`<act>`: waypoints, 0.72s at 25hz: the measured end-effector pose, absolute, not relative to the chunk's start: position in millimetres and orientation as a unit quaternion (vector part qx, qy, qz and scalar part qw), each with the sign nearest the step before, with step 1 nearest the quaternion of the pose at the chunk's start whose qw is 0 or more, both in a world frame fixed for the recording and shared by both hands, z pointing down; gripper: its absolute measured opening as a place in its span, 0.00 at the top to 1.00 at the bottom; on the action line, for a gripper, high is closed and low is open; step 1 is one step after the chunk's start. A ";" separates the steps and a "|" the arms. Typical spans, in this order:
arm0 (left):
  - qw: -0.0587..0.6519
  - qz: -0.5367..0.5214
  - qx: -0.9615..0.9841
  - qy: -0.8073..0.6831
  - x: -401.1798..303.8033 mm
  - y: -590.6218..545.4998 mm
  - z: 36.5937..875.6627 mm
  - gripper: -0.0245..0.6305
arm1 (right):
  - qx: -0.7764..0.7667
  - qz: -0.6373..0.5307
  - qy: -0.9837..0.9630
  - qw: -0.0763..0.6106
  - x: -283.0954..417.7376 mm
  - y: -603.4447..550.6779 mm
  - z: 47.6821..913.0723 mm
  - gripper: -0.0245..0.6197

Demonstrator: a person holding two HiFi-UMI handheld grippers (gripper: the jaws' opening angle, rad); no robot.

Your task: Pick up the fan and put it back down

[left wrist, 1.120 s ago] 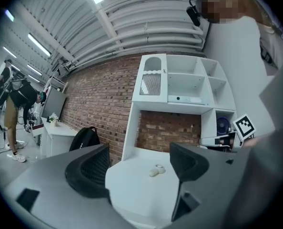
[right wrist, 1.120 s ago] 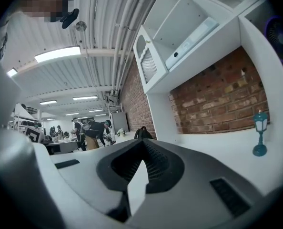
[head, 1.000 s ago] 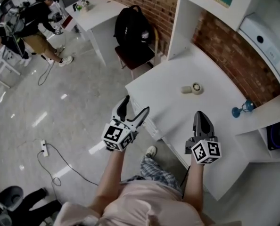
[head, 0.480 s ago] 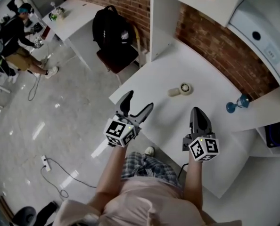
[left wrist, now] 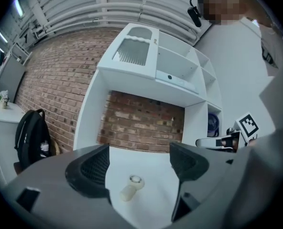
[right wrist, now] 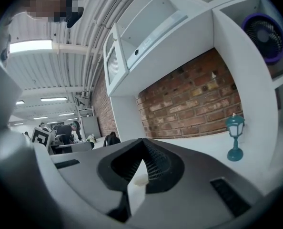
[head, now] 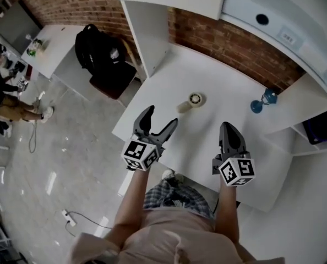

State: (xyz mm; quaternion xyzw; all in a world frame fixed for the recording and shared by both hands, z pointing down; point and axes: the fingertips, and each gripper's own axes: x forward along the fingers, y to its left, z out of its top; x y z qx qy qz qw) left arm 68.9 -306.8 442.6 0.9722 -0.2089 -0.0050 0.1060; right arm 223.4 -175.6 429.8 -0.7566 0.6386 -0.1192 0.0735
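Small fan (head: 190, 102) lies flat on the white desk (head: 207, 142), about mid-desk and well ahead of both tools; its round head points toward the brick wall and its stubby cream handle toward the person. Left gripper (head: 160, 117) has its jaws wide apart with nothing in them, and the fan sits framed in the gap in its own view (left wrist: 131, 187). Right gripper (head: 229, 128) is pinched closed and empty. The fan looks like light, rigid, smooth plastic, so probably a bit slippery. The grille is likely the weak spot, so I'd grab across the handle, not the head. Blue lamp ornament (head: 262, 100) is well clear. A second, purple fan (right wrist: 264, 32) sits in the shelf cubby.
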 end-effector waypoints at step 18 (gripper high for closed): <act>0.075 0.133 0.984 -0.093 160.8 -339.5 509.9 0.39 | -0.777 -0.131 0.615 0.030 253.3 -223.3 464.4 0.94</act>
